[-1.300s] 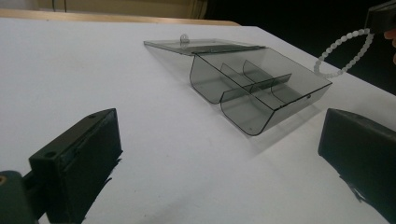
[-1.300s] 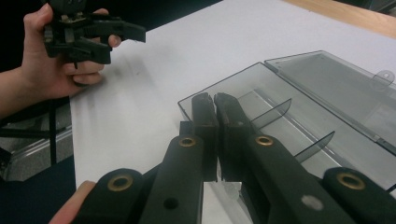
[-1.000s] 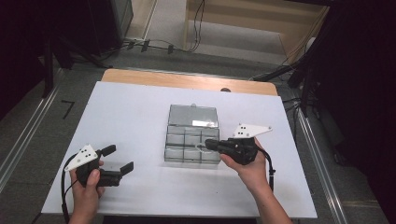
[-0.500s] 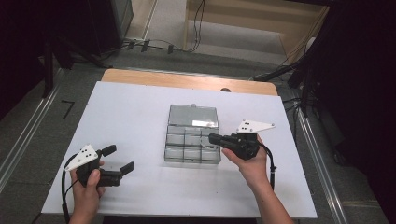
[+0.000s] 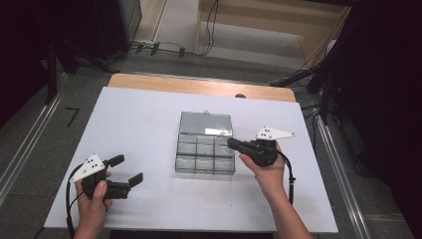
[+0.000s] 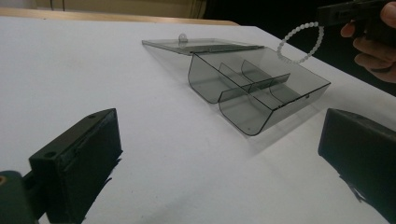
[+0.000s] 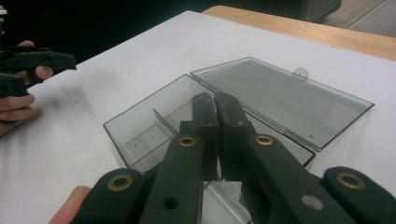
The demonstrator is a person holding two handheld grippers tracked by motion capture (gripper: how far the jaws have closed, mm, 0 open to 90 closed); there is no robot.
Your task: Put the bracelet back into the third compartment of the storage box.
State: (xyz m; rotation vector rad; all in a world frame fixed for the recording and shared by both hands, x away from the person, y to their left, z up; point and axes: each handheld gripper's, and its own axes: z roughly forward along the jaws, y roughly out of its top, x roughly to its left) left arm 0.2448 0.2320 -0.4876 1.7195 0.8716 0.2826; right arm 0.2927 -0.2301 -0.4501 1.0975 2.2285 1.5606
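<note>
**Bead bracelet held over an open organizer box**

Your right gripper [image 5: 234, 144] hangs at the right edge of the clear, smoke-tinted organizer box [image 5: 205, 157], its jaws pressed together on a bracelet of small pale beads [image 6: 300, 43], which dangles as a loop above the box's right side in the left gripper view. The loop looks light, limp and free to swing, so the pinch on a few beads is likely the only sure hold; the beads may be slippery. The box has thin, stiff plastic walls and dividers, and its lid [image 5: 206, 123] lies flat open behind it, hinged along the far side. It would probably slide if nudged. Your left gripper [image 5: 128, 172] rests well to the box's left, jaws spread wide and empty. The white table [image 5: 139, 114] has bare surface all around the box.
</note>
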